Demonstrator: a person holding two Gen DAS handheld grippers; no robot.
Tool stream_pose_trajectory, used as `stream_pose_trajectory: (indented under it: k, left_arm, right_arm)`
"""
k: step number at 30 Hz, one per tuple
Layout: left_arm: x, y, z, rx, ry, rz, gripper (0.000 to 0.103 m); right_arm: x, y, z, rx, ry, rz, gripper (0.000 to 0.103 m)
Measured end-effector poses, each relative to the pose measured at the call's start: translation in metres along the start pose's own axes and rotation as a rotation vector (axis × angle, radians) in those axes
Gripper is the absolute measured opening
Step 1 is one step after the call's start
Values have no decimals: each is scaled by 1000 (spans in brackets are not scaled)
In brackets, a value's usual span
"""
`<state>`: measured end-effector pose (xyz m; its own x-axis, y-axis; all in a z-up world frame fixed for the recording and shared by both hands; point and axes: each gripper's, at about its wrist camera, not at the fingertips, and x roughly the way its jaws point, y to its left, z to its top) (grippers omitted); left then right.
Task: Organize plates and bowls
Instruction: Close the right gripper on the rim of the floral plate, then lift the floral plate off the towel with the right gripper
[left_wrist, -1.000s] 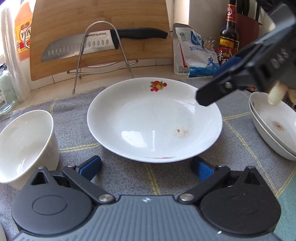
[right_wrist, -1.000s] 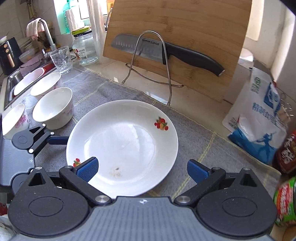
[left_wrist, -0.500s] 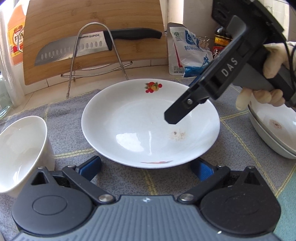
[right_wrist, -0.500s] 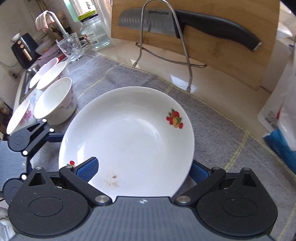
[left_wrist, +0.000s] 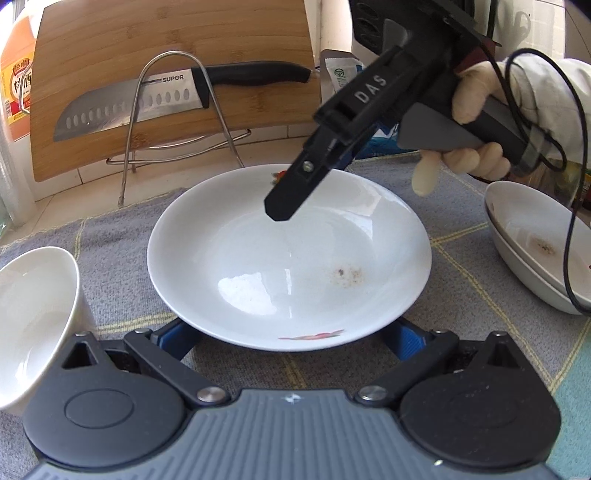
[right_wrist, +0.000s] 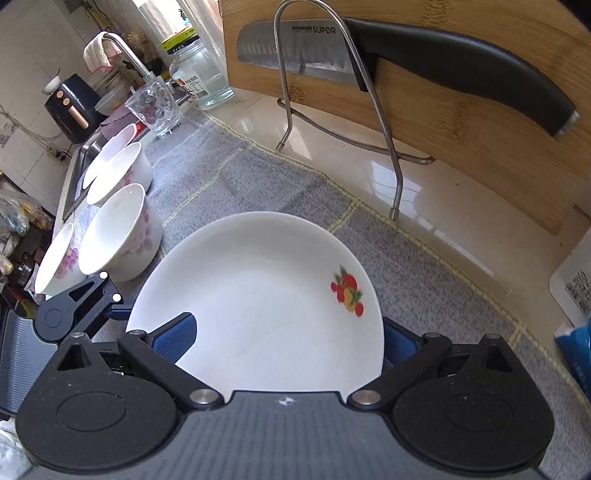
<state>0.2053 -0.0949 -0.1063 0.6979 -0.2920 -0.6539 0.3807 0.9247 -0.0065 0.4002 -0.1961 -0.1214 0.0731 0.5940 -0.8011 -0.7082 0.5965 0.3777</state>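
Observation:
A white plate (left_wrist: 288, 258) with a red fruit print and a brown stain lies on the grey cloth. It also shows in the right wrist view (right_wrist: 266, 306). My left gripper (left_wrist: 291, 341) is open, its blue pads straddling the plate's near rim. My right gripper (right_wrist: 288, 336) is open, with the plate's rim between its pads; one finger (left_wrist: 295, 192) hangs over the plate's far side. White bowls (right_wrist: 118, 236) with pink flowers stand to the left, one by my left gripper (left_wrist: 33, 317). Stacked white plates (left_wrist: 535, 247) sit at the right.
A bamboo cutting board (left_wrist: 173, 74) with a knife (left_wrist: 166, 99) on a wire rack (left_wrist: 177, 122) stands behind. A glass (right_wrist: 155, 107), a jar (right_wrist: 203, 77) and a sink tap (right_wrist: 125, 55) are at the far left. A blue-white bag (right_wrist: 576, 321) lies right.
My right gripper has come down further over the plate's far side, so its rim now sits deep between the pads. My left gripper has moved closer to the near rim.

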Motion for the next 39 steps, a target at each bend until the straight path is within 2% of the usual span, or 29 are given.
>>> stream_pose_trajectory:
  k: [10, 23, 39]
  left_arm:
    - [-1, 1, -1, -6, -4, -2, 100]
    - [0, -1, 2, 6, 21, 3, 100]
    - [-33, -19, 3, 32, 22, -29, 100]
  right_arm:
    - [5, -1, 14, -18, 32, 50, 103]
    - [4, -3, 15, 37, 35, 60, 103]
    - [-29, 25, -5, 42, -1, 56, 103]
